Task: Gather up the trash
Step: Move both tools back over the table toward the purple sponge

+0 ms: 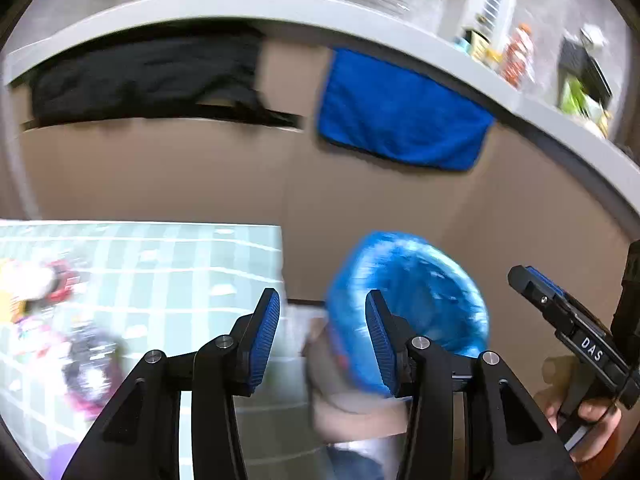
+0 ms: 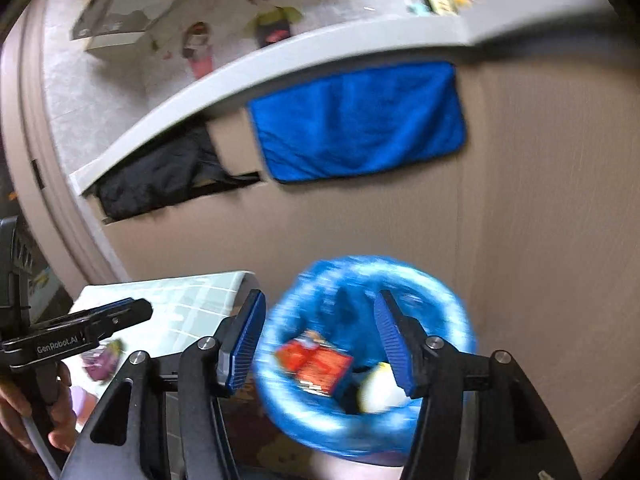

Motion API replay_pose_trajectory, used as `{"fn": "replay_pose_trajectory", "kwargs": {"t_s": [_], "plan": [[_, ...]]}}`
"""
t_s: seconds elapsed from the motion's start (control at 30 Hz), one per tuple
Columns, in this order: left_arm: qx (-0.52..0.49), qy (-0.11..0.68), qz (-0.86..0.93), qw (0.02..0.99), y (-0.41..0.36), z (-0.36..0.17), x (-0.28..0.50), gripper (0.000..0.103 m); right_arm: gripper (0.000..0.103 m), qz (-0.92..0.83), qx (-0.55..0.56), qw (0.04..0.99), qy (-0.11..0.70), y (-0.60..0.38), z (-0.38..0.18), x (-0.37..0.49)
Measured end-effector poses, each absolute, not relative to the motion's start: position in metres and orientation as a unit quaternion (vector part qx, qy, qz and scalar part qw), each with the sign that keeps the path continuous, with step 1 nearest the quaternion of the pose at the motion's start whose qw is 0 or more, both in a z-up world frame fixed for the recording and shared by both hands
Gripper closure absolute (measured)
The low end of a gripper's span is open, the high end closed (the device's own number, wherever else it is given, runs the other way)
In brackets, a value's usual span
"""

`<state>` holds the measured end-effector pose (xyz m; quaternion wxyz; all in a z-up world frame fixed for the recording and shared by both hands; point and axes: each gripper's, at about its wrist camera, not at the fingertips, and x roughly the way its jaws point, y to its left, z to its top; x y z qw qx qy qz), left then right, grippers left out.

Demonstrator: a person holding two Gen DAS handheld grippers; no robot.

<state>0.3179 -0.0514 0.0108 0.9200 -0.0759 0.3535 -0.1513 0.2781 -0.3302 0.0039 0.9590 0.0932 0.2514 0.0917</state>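
Note:
A bin lined with a blue bag [image 2: 368, 356] stands on the floor beside the table. A red wrapper [image 2: 316, 364] and a white piece [image 2: 380, 394] lie inside it. My right gripper [image 2: 320, 336] is open and empty above the bin's mouth. My left gripper [image 1: 322, 340] is open and empty, between the table edge and the bin [image 1: 408, 308]. Blurred colourful wrappers [image 1: 48, 320] lie on the table's left part, also in the right wrist view [image 2: 102, 358]. Each gripper shows in the other's view: the right [image 1: 568, 320], the left [image 2: 80, 332].
The table has a green checked cloth [image 1: 180, 264]. A beige cabinet front [image 1: 180, 172] rises behind, with a blue towel [image 1: 400, 120] and a dark cloth [image 1: 140, 76] hanging from the grey counter edge [image 1: 280, 4]. Bottles and packets [image 1: 516, 56] stand on the counter.

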Motion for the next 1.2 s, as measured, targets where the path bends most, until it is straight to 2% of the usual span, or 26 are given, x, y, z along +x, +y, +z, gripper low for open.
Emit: {"fn": "replay_pose_trajectory", "kwargs": {"t_s": [0.23,0.57,0.73,1.07,1.2], "plan": [[-0.076,0.330,-0.055,0.939,0.071,0.013,0.278,0.057,0.048,0.175,0.060,0.945,0.269,-0.228,0.011,0.280],[-0.121,0.353,0.029,0.927,0.196,-0.026,0.234,0.057,0.048,0.300,0.014,0.900,0.315,-0.096,-0.011,0.272],[-0.138,0.359,0.045,0.922,0.229,-0.042,0.219,0.057,0.049,0.342,-0.049,0.874,0.342,-0.037,-0.032,0.258],[-0.159,0.365,0.055,0.916,0.258,-0.057,0.200,0.057,0.049,0.416,-0.108,0.831,0.354,0.014,-0.052,0.227],[-0.168,0.367,0.058,0.913,0.266,-0.061,0.197,0.057,0.049,0.387,-0.121,0.827,0.389,0.016,-0.077,0.232]]}}
